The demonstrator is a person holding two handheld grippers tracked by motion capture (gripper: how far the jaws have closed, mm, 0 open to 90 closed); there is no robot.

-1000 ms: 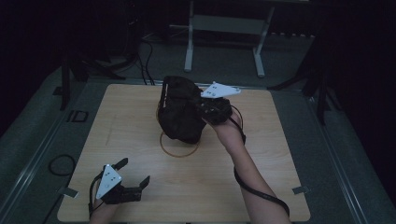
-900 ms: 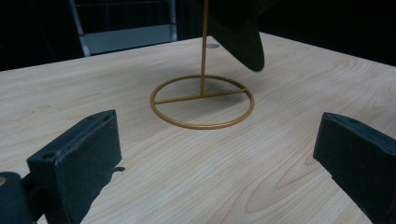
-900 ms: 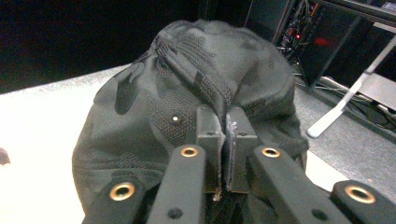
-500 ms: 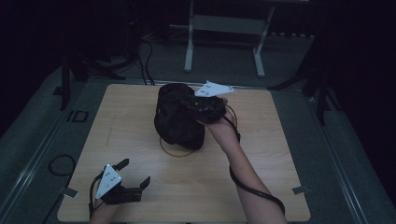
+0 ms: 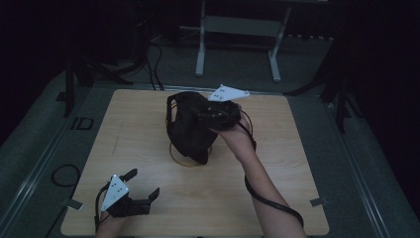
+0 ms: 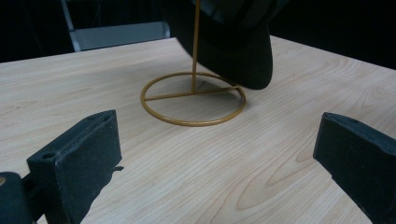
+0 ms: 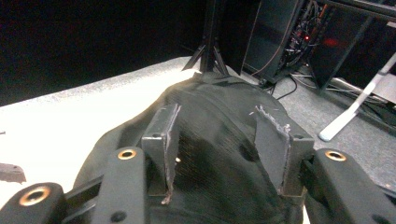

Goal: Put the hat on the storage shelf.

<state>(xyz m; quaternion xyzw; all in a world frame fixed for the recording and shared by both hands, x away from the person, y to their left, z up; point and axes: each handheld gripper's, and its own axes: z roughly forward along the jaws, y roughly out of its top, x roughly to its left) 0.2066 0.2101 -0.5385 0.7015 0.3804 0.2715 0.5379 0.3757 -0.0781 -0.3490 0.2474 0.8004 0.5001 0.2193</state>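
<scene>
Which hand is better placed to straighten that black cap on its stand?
Right. The right gripper is at the cap, jaws just opening over its fabric; the left gripper rests open, well short of the stand.

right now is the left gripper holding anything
No, the left gripper stands open over bare table, short of the gold stand.

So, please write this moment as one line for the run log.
right gripper: jaws just opening, over black cap | cap: on gold wire stand | left gripper: open, holds nothing, on table
</scene>
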